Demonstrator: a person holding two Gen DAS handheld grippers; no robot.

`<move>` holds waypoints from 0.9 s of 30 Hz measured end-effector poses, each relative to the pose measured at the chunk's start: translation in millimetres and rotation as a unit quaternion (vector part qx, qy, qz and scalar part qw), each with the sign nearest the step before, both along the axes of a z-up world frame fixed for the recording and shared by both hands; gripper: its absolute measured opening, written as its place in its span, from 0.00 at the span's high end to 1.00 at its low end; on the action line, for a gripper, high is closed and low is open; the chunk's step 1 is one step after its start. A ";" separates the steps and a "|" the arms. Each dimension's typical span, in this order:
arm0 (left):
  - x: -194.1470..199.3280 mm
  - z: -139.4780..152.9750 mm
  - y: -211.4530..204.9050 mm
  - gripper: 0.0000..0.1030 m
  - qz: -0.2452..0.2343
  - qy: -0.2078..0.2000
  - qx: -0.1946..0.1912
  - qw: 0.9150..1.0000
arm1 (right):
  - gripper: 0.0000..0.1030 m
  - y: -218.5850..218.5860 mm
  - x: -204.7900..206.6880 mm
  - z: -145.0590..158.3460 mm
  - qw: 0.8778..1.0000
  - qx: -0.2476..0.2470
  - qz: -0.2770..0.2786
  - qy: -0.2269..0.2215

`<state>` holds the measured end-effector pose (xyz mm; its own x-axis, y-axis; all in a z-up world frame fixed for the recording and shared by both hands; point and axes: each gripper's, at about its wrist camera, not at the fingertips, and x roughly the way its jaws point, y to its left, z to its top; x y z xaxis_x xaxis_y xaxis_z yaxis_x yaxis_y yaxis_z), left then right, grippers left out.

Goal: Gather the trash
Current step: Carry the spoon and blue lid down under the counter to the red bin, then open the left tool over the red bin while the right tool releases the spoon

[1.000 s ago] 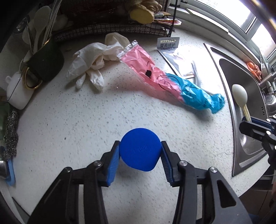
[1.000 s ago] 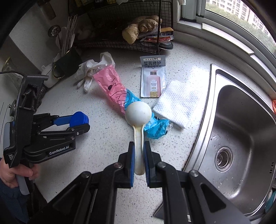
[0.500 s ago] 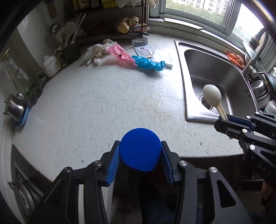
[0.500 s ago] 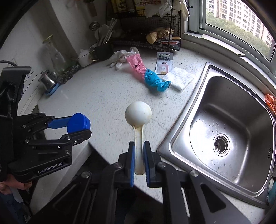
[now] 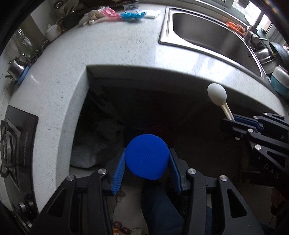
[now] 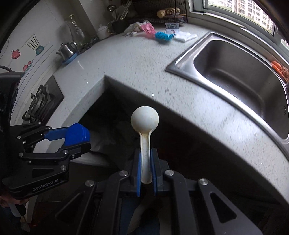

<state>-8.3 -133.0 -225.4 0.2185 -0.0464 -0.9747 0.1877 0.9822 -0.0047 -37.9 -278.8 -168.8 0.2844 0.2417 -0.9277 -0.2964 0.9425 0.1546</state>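
My left gripper [image 5: 147,162] is shut on a round blue cap [image 5: 147,156], held off the counter above the dark gap below its edge; it also shows in the right wrist view [image 6: 76,134]. My right gripper [image 6: 145,162] is shut on the handle of a white spoon [image 6: 145,119], bowl end pointing forward; the spoon also shows in the left wrist view [image 5: 216,94]. A pink and blue wrapper [image 6: 157,33], white gloves [image 5: 91,16], a sachet [image 6: 172,26] and a white cloth [image 6: 185,37] lie far back on the counter.
The speckled counter [image 5: 117,47] wraps around a dark recess holding a pale bag [image 5: 84,155]. A steel sink [image 6: 240,68] is on the right. A gas hob [image 6: 42,101], small kettle [image 6: 67,49] and utensil holder stand on the left.
Both grippers have pulled back from the counter and tilted down, still holding the cap and the spoon. The trash on the counter now lies much farther away.
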 end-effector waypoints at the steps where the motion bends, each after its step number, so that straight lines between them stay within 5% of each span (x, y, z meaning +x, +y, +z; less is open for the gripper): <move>1: -3.7 -9.3 -2.2 0.58 -0.002 0.006 -0.001 1.000 | 0.91 -1.9 -4.5 -7.0 1.000 0.000 -0.005 0.005; 10: 5.9 -144.0 -2.2 0.58 -0.003 0.073 -0.008 0.997 | 0.91 -5.6 -7.9 -115.6 0.998 -0.022 -0.019 0.056; 23: 35.0 -369.5 7.9 0.58 -0.011 0.114 -0.025 0.993 | 0.91 12.6 32.5 -309.6 0.996 -0.045 -0.032 0.072; 27: 38.2 -411.5 8.3 0.58 -0.017 0.118 -0.027 0.993 | 0.91 13.1 38.3 -370.1 0.994 -0.050 -0.049 0.086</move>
<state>29.9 -124.7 -636.9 -0.0176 -0.1029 -0.9945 0.2074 0.9727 -0.1043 0.5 -265.8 -539.0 0.1363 0.1248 -0.9828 -0.1799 0.9787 0.0994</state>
